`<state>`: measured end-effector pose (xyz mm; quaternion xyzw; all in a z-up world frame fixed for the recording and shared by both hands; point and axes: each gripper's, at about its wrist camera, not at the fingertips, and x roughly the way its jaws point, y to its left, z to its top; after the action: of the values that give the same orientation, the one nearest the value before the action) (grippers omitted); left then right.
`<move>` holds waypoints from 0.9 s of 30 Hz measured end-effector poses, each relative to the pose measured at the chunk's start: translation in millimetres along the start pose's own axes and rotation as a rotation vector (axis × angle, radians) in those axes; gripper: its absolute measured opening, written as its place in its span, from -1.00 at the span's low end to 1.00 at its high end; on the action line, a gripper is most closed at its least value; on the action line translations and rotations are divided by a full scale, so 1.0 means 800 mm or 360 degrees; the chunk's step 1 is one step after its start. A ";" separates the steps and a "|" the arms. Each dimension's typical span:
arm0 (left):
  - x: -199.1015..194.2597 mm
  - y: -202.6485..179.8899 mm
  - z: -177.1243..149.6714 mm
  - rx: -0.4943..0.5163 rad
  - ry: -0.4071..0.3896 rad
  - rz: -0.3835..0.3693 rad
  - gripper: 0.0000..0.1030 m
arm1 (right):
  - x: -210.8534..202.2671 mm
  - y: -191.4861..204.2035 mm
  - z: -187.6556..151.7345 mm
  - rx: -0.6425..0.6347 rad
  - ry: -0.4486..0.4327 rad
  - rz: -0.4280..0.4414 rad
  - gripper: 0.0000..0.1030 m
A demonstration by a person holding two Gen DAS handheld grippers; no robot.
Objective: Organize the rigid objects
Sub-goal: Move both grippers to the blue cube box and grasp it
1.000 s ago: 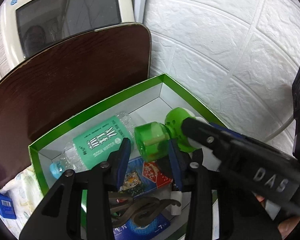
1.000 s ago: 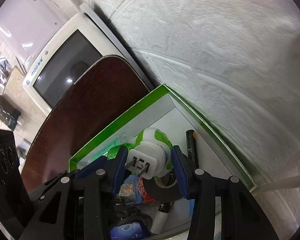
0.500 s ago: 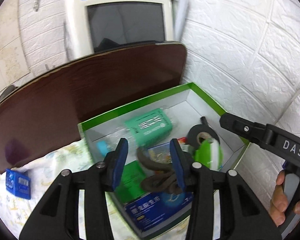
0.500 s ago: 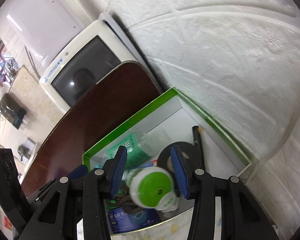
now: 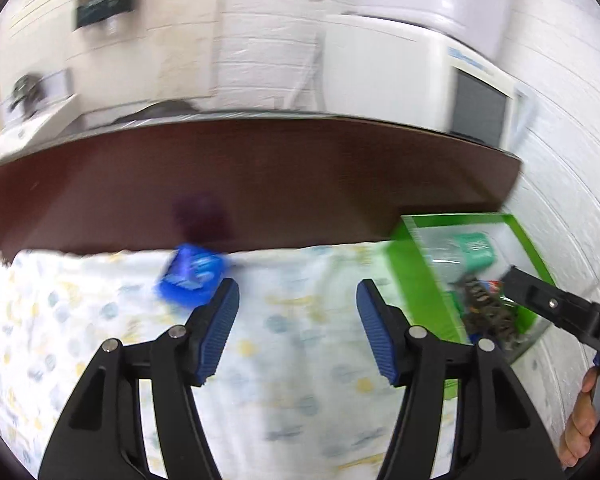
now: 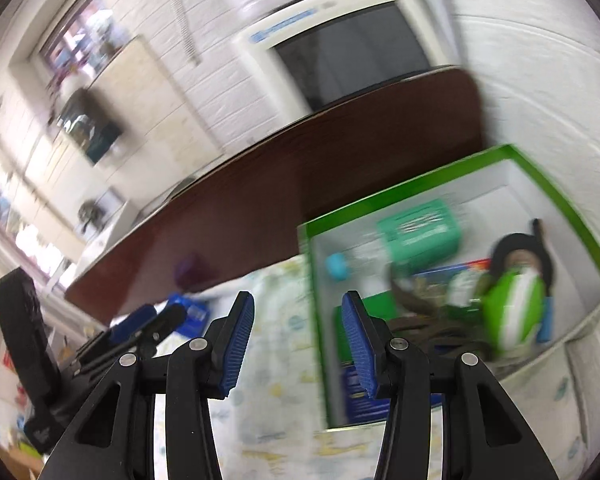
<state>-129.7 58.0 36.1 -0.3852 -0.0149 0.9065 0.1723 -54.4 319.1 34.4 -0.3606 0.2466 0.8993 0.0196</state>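
Green box point(image 5: 414, 276) sits at the right on the patterned cloth point(image 5: 300, 360) in the left wrist view, a blue packet point(image 5: 192, 276) lying apart; the left gripper point(image 5: 298, 330), jaws just widened, holds nothing. From the right wrist, the green-and-white plug point(image 6: 512, 312) lies inside the box; the right gripper point(image 6: 298, 334) stands part-open, empty.

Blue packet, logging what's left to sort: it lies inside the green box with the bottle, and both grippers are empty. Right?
Not quite. The blue packet lies outside the green box, on the patterned cloth, as the left wrist view shows. Both grippers are empty.
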 end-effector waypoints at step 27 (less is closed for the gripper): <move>0.114 0.109 -0.040 -0.0223 0.0239 -0.0067 -0.19 | 0.256 0.186 -0.012 -0.0361 0.0481 0.0267 0.02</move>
<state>-191.8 2.0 -63.6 -0.4626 -0.0734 0.8680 0.1647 -231.3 154.8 -42.3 -0.4696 0.1731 0.8554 -0.1333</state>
